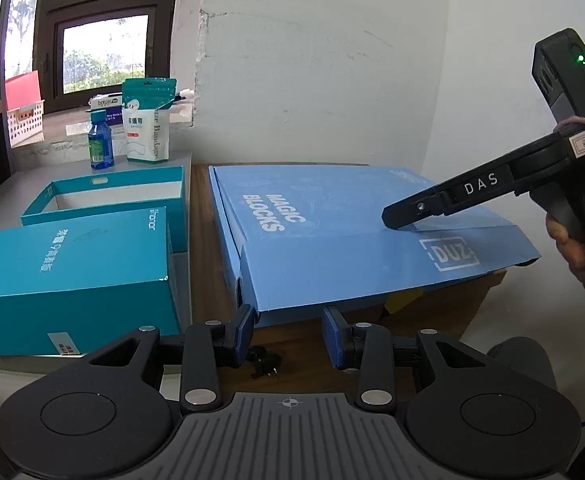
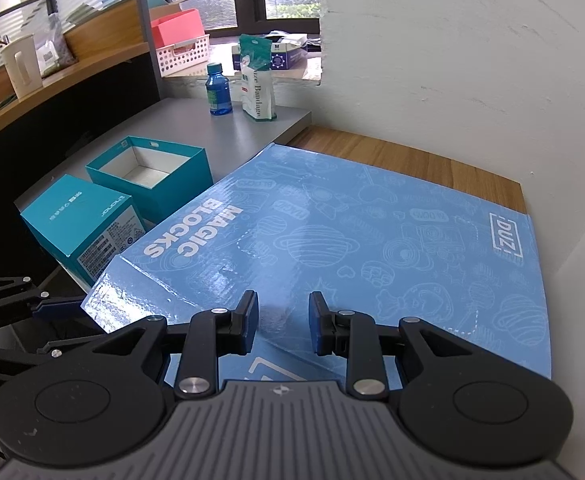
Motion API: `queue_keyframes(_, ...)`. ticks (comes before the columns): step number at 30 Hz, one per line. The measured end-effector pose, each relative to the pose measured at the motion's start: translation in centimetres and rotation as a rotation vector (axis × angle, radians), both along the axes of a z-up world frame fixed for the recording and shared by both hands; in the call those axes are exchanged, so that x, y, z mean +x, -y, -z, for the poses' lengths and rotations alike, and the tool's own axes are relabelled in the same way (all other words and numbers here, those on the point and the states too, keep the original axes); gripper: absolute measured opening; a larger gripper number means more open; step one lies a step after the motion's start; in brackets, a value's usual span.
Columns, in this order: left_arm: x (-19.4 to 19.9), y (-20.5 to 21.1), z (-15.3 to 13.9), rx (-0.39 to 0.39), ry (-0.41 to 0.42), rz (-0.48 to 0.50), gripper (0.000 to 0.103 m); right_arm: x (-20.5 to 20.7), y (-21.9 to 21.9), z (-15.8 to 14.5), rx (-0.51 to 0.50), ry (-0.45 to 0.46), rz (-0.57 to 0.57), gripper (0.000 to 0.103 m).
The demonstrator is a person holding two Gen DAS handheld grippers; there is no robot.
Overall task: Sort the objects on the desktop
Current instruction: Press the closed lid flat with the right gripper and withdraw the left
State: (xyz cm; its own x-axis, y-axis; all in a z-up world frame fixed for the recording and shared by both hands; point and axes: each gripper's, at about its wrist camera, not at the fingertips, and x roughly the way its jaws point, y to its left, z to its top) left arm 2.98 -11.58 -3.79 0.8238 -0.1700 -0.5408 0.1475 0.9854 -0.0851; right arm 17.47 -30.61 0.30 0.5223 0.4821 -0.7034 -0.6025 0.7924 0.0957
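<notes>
Nearest the left wrist camera, the left tongs (image 1: 288, 330) hang with their 2 blue pads (image 1: 245, 330) apart and nothing between them, just in front of the front edge of the big blue "MAGIC BLOCKS" box (image 1: 332, 232). That box lies flat on the wooden surface (image 1: 204, 248), its front flap sloping down toward the camera. From the right side, the right tongs (image 1: 396, 220) reach in (held by a hand (image 1: 576, 248)) and their tip rests on or just above the lid near the "DUZ" mark; which of the 2, I cannot tell. In the right wrist view these tongs (image 2: 283, 326) also stand part open, empty, directly over the blue lid (image 2: 372, 240).

Left of the blue box, on the grey surface (image 1: 180, 280), sit 2 teal boxes: a closed one (image 1: 72, 276) near the camera and an open, empty one (image 1: 104, 196) behind it, the 2 touching or nearly so. Farther back stand a small blue bottle (image 1: 101, 144) and a white-and-green bandage pouch (image 1: 148, 120), side by side. A white slotted basket (image 1: 24, 120) with a red item in it sits on the windowsill at the far left.
</notes>
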Motion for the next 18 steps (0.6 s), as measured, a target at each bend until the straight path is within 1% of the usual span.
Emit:
queue_keyframes(9,0.0,0.0,0.8,0.016,-0.019,0.012,0.039,-0.7,-0.9,0.3,-0.008,-0.001,-0.023,0.032)
queue_keyframes(13,0.2,-0.1,1.6,0.015,-0.041,0.016,0.039,-1.0,-1.4,0.4,-0.01,0.003,-0.032,0.039)
queue_keyframes(16,0.1,-0.2,2.1,0.021,-0.064,0.016,0.039,-1.2,-1.6,0.5,-0.011,0.007,-0.034,0.04)
queue_keyframes(18,-0.3,-0.5,2.1,0.017,-0.065,0.013,0.039,-1.4,-1.6,0.6,-0.011,0.01,-0.036,0.04)
